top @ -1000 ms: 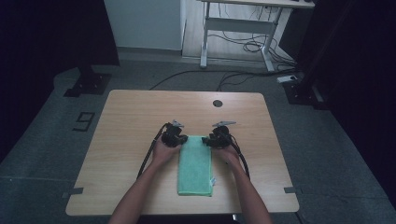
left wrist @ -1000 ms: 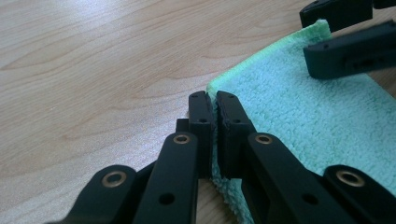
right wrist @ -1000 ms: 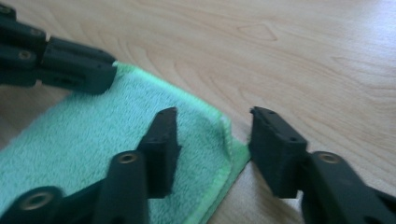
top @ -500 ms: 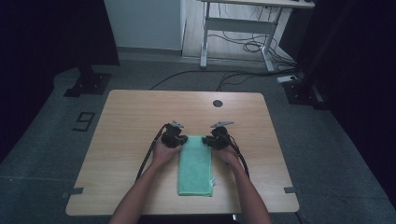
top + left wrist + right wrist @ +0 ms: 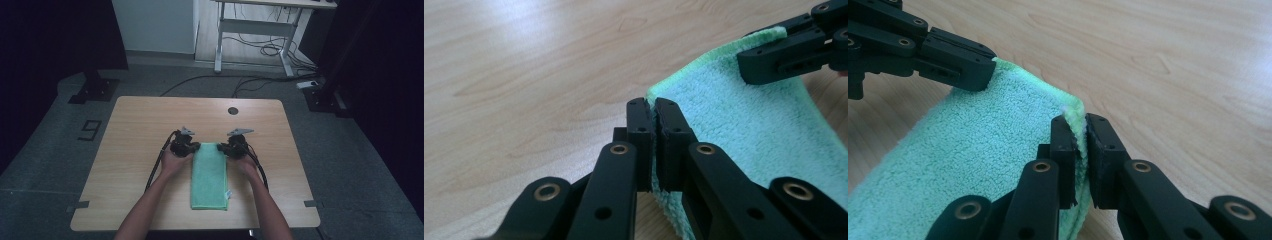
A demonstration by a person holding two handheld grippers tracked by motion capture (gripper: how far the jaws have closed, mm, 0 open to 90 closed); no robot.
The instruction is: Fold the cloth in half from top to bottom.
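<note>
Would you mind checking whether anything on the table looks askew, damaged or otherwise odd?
Nothing stands out. The green towel lies folded and straight on the table, each far corner pinched by a gripper: left, right.

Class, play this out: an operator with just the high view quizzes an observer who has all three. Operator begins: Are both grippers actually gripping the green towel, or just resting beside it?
Observer: The left gripper is shut on the green towel, pinching its far corner.
Operator: And the right one?
Observer: The right gripper is shut on the other far corner, the edge between its jaws.
Operator: Is that far edge flat?
Observer: No, it is raised off the table between them.
</note>
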